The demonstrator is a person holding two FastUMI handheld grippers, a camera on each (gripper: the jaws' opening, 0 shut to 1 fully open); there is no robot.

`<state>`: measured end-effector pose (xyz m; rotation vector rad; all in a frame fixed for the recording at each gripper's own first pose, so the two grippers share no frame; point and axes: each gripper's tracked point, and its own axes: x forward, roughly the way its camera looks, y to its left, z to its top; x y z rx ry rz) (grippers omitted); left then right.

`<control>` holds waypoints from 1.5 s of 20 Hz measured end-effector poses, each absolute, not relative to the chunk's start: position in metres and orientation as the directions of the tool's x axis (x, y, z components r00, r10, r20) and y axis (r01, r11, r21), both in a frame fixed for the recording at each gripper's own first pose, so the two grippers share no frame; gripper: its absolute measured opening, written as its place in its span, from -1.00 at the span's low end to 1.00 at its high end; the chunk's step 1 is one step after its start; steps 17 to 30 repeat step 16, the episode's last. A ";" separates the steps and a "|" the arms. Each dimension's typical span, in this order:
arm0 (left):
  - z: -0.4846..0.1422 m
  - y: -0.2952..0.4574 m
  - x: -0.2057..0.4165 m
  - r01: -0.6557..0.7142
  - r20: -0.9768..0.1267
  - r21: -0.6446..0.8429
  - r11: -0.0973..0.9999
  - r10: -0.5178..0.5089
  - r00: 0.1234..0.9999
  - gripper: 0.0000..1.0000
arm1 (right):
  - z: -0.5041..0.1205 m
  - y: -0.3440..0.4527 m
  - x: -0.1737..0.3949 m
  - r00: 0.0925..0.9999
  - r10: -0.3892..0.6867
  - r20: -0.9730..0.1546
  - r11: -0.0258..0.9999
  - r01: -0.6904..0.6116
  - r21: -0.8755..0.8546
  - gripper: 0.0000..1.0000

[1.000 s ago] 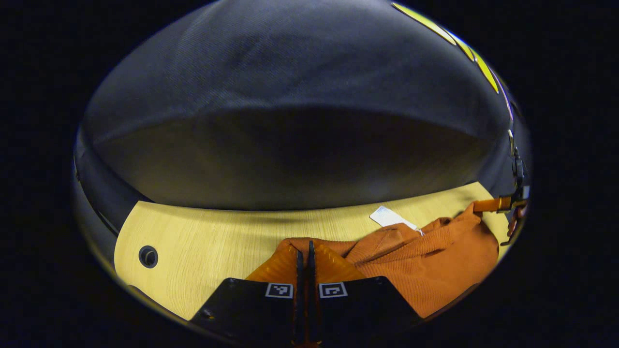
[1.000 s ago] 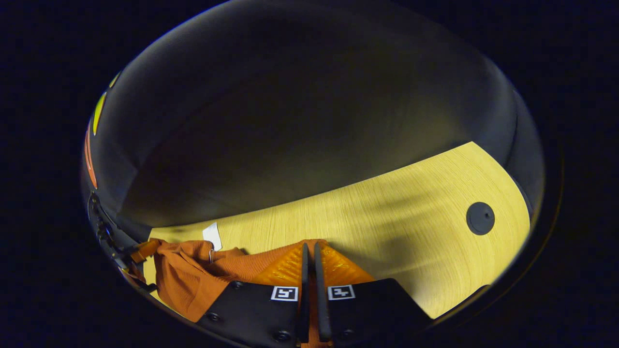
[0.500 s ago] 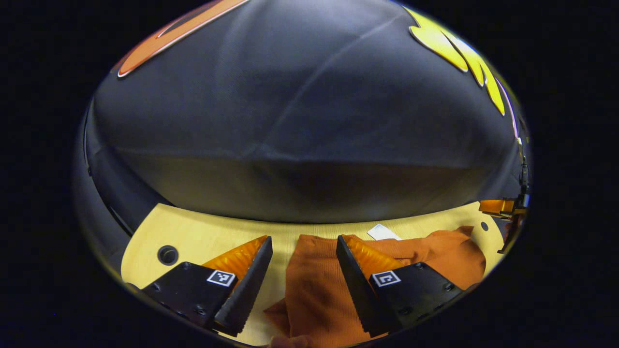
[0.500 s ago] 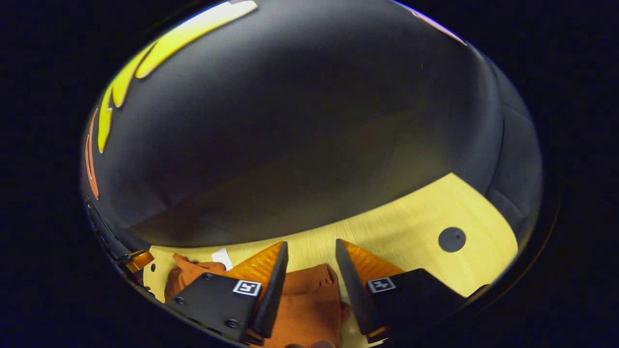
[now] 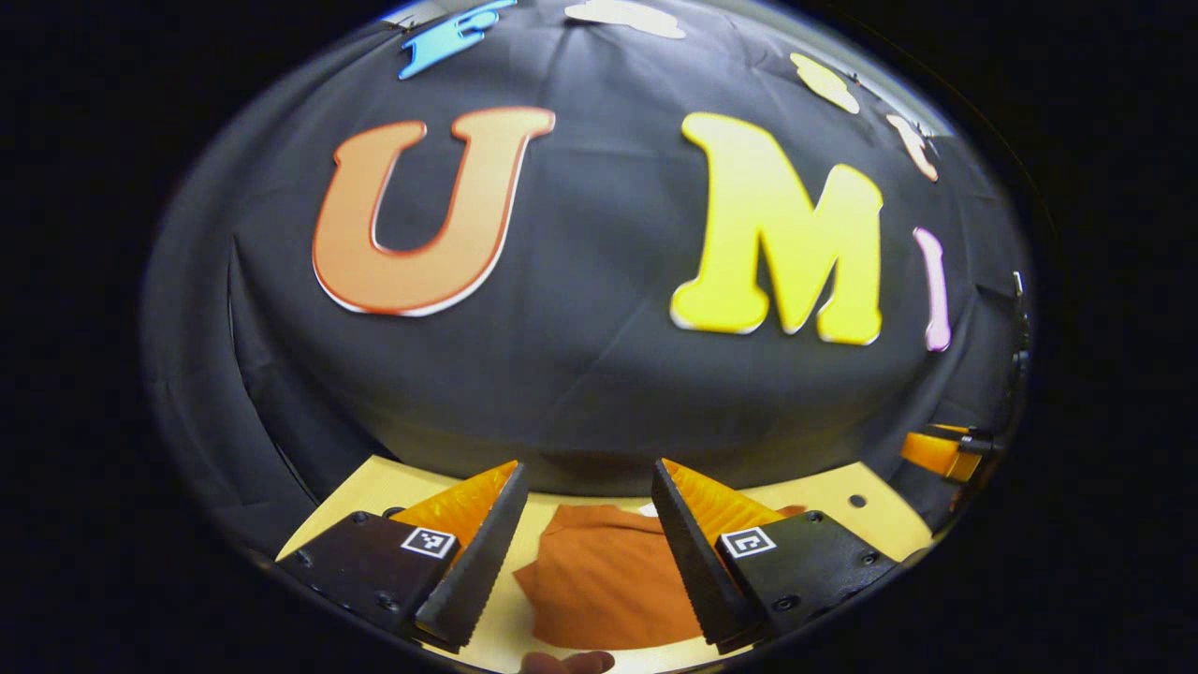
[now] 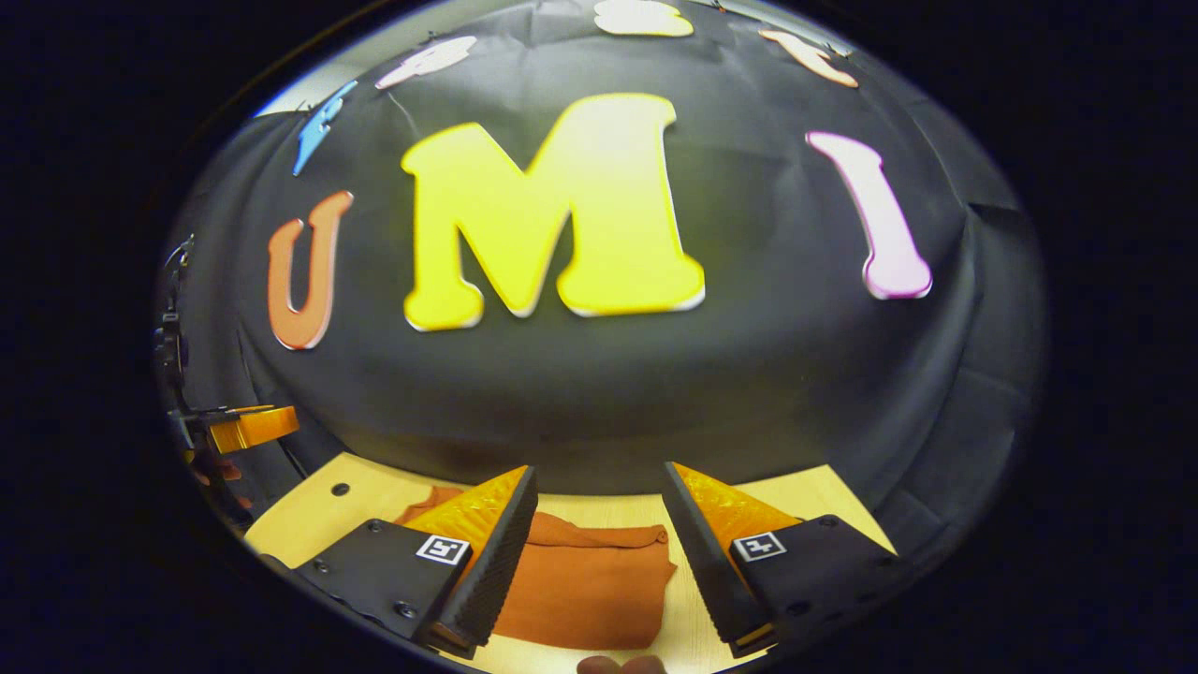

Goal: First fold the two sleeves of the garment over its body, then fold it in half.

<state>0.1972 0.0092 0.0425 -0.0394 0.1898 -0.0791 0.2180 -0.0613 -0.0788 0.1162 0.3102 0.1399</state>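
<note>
Both grippers, left [image 5: 585, 552] and right [image 6: 599, 557], hung with fingers spread, grasping nothing. The garment [image 5: 608, 585] lay folded on the table [image 6: 805, 491] below, its edges partly hidden behind the fingers.

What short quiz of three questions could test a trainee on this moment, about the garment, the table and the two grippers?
1. True or false: the left gripper is shut on the orange garment.
2. Where does the garment lie? A) folded on the wooden table; B) hanging from the right gripper; C) draped over the booth wall.
3. Fill in: in both gripper views the garment shows through the gap between the fingers, and both grippers stand ____.

Key:
1. False; its fingers are spread apart and clear of the cloth.
2. A.
3. open.
</note>
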 end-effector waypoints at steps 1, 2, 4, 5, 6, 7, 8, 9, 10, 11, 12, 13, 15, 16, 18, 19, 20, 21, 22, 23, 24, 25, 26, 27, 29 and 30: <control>0.054 0.006 0.179 0.064 -0.174 -0.039 0.997 -0.070 0.982 0.76 | -0.062 -0.060 0.203 0.949 0.153 -0.275 0.984 -0.120 0.132 0.75; 0.064 0.001 0.162 0.062 -0.157 -0.035 0.997 -0.067 0.985 0.77 | -0.044 -0.060 0.190 0.956 0.144 -0.255 0.984 -0.112 0.136 0.75; 0.084 -0.011 0.133 0.067 -0.108 -0.022 0.998 -0.069 0.992 0.80 | -0.016 -0.058 0.160 0.971 0.121 -0.204 0.984 -0.091 0.151 0.76; 0.091 -0.017 0.119 0.071 -0.098 -0.018 0.997 -0.073 0.993 0.80 | -0.007 -0.062 0.147 0.978 0.095 -0.185 0.988 -0.069 0.142 0.76; 0.097 -0.021 0.104 0.065 -0.083 -0.010 0.998 -0.066 0.994 0.80 | -0.002 -0.063 0.134 0.982 0.084 -0.170 0.990 -0.063 0.128 0.83; 0.104 -0.025 0.092 0.060 -0.071 -0.002 0.998 -0.060 0.996 0.88 | 0.002 -0.065 0.122 0.985 0.077 -0.157 0.991 -0.059 0.118 0.87; 0.113 -0.028 0.078 0.055 -0.057 -0.005 0.998 -0.055 0.997 0.89 | 0.003 -0.064 0.113 0.986 0.077 -0.148 0.991 -0.061 0.115 0.87; 0.117 -0.033 0.067 0.058 -0.041 0.004 0.998 -0.058 0.997 0.89 | 0.003 -0.062 0.101 0.986 0.081 -0.144 0.990 -0.063 0.124 0.82; 0.118 -0.035 0.057 0.056 -0.026 0.019 0.998 -0.055 0.998 0.89 | 0.003 -0.061 0.089 0.986 0.088 -0.141 0.989 -0.070 0.129 0.86; 0.121 -0.037 0.048 0.062 -0.006 0.040 0.997 -0.061 0.998 0.89 | 0.004 -0.059 0.079 0.986 0.093 -0.136 0.990 -0.076 0.122 0.86; 0.120 -0.039 0.040 0.065 0.000 0.056 0.996 -0.065 0.998 0.89 | 0.002 -0.058 0.071 0.987 0.095 -0.131 0.991 -0.081 0.105 0.86; 0.114 -0.042 0.032 0.069 -0.005 0.055 0.996 -0.069 0.998 0.89 | 0.002 -0.055 0.062 0.987 0.100 -0.124 0.991 -0.089 0.095 0.83; 0.103 -0.048 0.019 0.075 -0.018 0.024 0.997 -0.075 0.997 0.89 | 0.001 -0.045 0.049 0.987 0.112 -0.118 0.989 -0.100 0.108 0.83; 0.097 -0.048 0.017 0.072 -0.030 0.015 0.997 -0.072 0.997 0.89 | -0.004 -0.041 0.044 0.985 0.119 -0.121 0.988 -0.106 0.111 0.86; 0.097 -0.048 0.017 0.072 -0.030 0.015 0.997 -0.072 0.997 0.89 | -0.004 -0.041 0.044 0.985 0.119 -0.121 0.988 -0.106 0.111 0.86; 0.097 -0.048 0.017 0.072 -0.030 0.015 0.997 -0.072 0.997 0.89 | -0.004 -0.041 0.044 0.985 0.119 -0.121 0.988 -0.106 0.111 0.86; 0.097 -0.048 0.017 0.072 -0.030 0.015 0.997 -0.072 0.997 0.89 | -0.004 -0.041 0.044 0.985 0.119 -0.121 0.988 -0.106 0.111 0.86; 0.097 -0.048 0.017 0.072 -0.030 0.015 0.997 -0.072 0.997 0.89 | -0.004 -0.041 0.044 0.985 0.119 -0.121 0.988 -0.106 0.111 0.86; 0.097 -0.048 0.017 0.072 -0.030 0.015 0.997 -0.072 0.997 0.89 | -0.004 -0.041 0.044 0.985 0.119 -0.121 0.988 -0.106 0.111 0.86; 0.097 -0.048 0.017 0.072 -0.030 0.015 0.997 -0.072 0.997 0.89 | -0.004 -0.041 0.044 0.985 0.119 -0.121 0.988 -0.106 0.111 0.86; 0.097 -0.048 0.017 0.072 -0.030 0.015 0.997 -0.072 0.997 0.89 | -0.004 -0.041 0.044 0.985 0.119 -0.121 0.988 -0.106 0.111 0.86; 0.097 -0.048 0.017 0.072 -0.030 0.015 0.997 -0.072 0.997 0.89 | -0.004 -0.041 0.044 0.985 0.119 -0.121 0.988 -0.106 0.111 0.86; 0.097 -0.048 0.017 0.072 -0.030 0.015 0.997 -0.072 0.997 0.89 | -0.004 -0.041 0.044 0.985 0.119 -0.121 0.988 -0.106 0.111 0.86; 0.097 -0.048 0.017 0.072 -0.030 0.015 0.997 -0.072 0.997 0.89 | -0.004 -0.041 0.044 0.985 0.119 -0.121 0.988 -0.106 0.111 0.86; 0.097 -0.048 0.017 0.072 -0.030 0.015 0.997 -0.072 0.997 0.89 | -0.004 -0.041 0.044 0.985 0.119 -0.121 0.988 -0.106 0.111 0.86; 0.097 -0.048 0.017 0.072 -0.030 0.015 0.997 -0.072 0.997 0.89 | -0.004 -0.041 0.044 0.985 0.119 -0.121 0.988 -0.106 0.111 0.86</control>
